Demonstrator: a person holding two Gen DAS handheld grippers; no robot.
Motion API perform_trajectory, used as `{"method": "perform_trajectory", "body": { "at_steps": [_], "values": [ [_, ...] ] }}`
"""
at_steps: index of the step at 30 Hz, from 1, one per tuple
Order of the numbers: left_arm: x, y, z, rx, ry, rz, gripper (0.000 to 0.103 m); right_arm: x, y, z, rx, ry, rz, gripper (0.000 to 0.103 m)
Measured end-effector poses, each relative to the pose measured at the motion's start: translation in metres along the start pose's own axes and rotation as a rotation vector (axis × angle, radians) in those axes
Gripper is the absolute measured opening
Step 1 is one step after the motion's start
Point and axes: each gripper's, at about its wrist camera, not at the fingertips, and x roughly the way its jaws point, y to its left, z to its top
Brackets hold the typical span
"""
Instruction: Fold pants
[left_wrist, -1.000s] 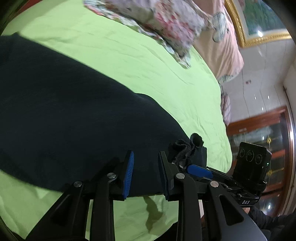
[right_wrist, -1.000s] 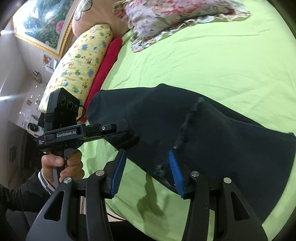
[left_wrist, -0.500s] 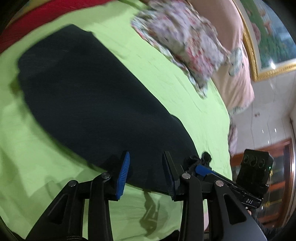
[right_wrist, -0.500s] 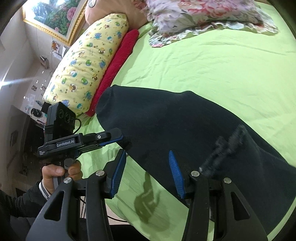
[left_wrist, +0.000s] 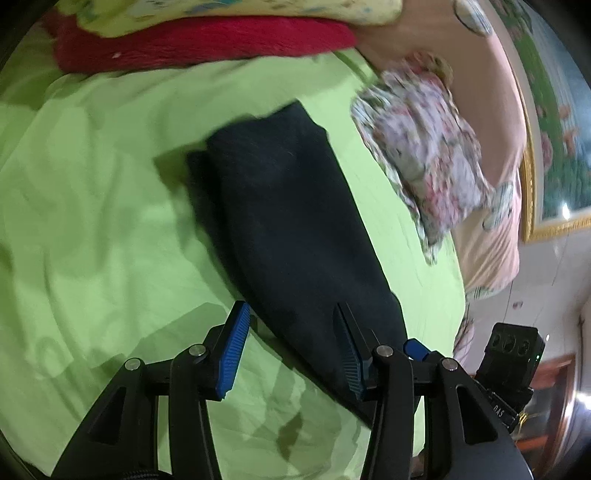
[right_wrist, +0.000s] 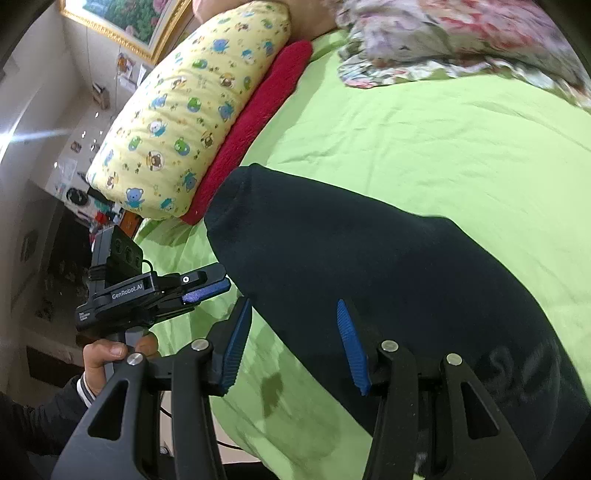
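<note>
Both claws lifted back, spread, empty; pants (left_wrist: 295, 229) flat below left claw (left_wrist: 291, 347), right claw (right_wrist: 291, 343).

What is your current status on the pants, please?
Left gripper open, empty. Right gripper open, empty. Dark pants lie folded lengthwise on green sheet. Floral pillow and red blanket nearby, not touching pants.

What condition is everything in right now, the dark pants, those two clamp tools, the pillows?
Pants: lying flat on the bed, folded into a long strip, not gripped.
Left hand-held gripper: open, empty.
Right hand-held gripper: open, empty.
Yellow pillow: resting on the red blanket.
Green sheet: spread out, lightly wrinkled.
</note>
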Motion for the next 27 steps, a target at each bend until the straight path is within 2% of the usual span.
{"method": "perform_trajectory", "body": {
  "at_steps": [6, 10, 15, 22, 27],
  "values": [
    [-0.002, 0.015, 0.015, -0.04, -0.033, 0.001, 0.05, 0.017, 0.01, 0.022, -0.034, 0.033, -0.001, 0.05],
    [-0.002, 0.018, 0.026, -0.033, -0.054, 0.034, 0.05, 0.03, 0.013, 0.042, -0.056, 0.053, -0.004, 0.05],
    [0.002, 0.028, 0.034, -0.066, -0.055, 0.034, 0.05, 0.047, 0.014, 0.065, -0.07, 0.077, -0.002, 0.05],
    [0.006, 0.035, 0.044, -0.103, -0.065, 0.028, 0.05, 0.088, 0.018, 0.101, -0.108, 0.147, 0.021, 0.05],
    [0.008, 0.041, 0.049, -0.145, -0.073, 0.009, 0.053, 0.12, 0.028, 0.127, -0.192, 0.197, 0.026, 0.05]
  ]
}}
